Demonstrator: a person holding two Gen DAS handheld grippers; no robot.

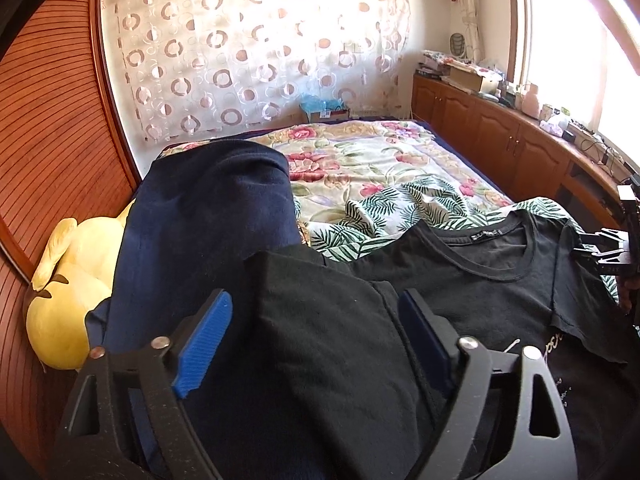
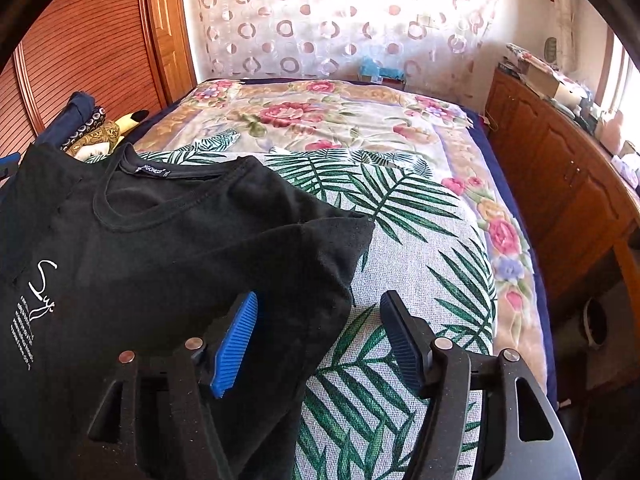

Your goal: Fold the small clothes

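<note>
Both pairs of blue-padded fingers are seen spread well apart, and nothing is clamped by either. Between the fingers of the left gripper (image 1: 316,340) a folded-over flap of the black T-shirt (image 1: 460,280) is framed; the cloth lies under and between the pads, but no pad is seen pressing on it, so no hold is shown. Whether the right-hand pad brushes the fabric cannot be told.

In the right wrist view, the right gripper (image 2: 320,340) is held over the shirt's edge. Its left finger (image 2: 236,344) is seen over the black fabric, while its right finger (image 2: 400,344) is seen over the palm-leaf sheet (image 2: 420,240); the hem of the black T-shirt (image 2: 160,240) runs into the gap between them. Contact with the cloth cannot be confirmed, and nothing is gripped.

The T-shirt is laid front-up on the palm-leaf sheet at the near end of the bed, its round neckline and label turned towards the far end, white script lettering (image 2: 44,284) shown on the chest. One sleeve is folded inward over the body.

A navy garment (image 1: 208,220) is draped just beside the shirt on its left, and a yellow plush toy (image 1: 68,292) is seen beyond it, against the slatted wooden wardrobe (image 1: 52,120). A floral blanket (image 1: 360,152) is spread over the far half of the bed. A circle-patterned curtain (image 1: 260,40) is hung behind, and wooden cabinets (image 1: 500,132) are lined along the window side.
</note>
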